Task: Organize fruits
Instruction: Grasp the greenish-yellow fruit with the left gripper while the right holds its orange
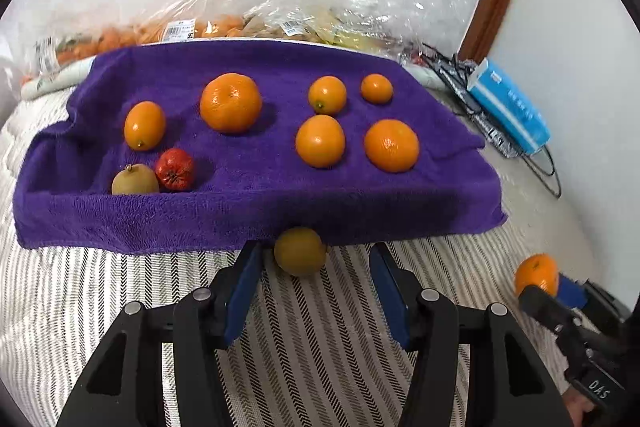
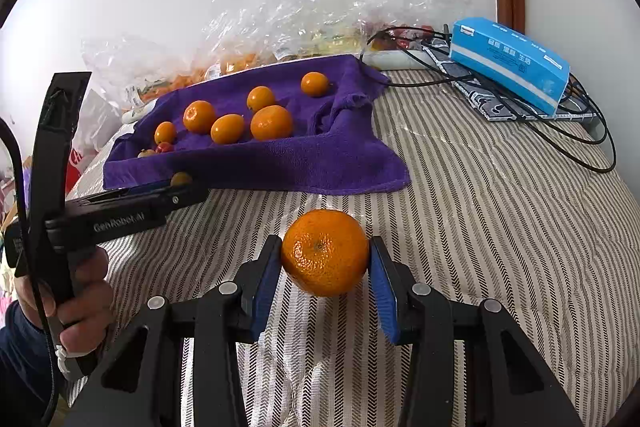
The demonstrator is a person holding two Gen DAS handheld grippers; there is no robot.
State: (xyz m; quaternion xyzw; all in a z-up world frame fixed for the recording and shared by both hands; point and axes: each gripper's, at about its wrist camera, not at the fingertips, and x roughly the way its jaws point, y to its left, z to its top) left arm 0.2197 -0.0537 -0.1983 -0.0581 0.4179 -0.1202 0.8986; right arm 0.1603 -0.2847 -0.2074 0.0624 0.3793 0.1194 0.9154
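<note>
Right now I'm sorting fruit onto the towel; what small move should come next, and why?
Probably carry the orange, clamped in the right gripper, over to the purple towel, where the other oranges already lie.

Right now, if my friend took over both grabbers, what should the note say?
Right hand-held gripper: shut on a mandarin, off the towel.
Left hand-held gripper: open around a yellowish fruit at the purple towel edge, not squeezed.
Done: six orange fruits, a red fruit and a kiwi lie on the towel.
Left: place both fruits with their kind.
</note>
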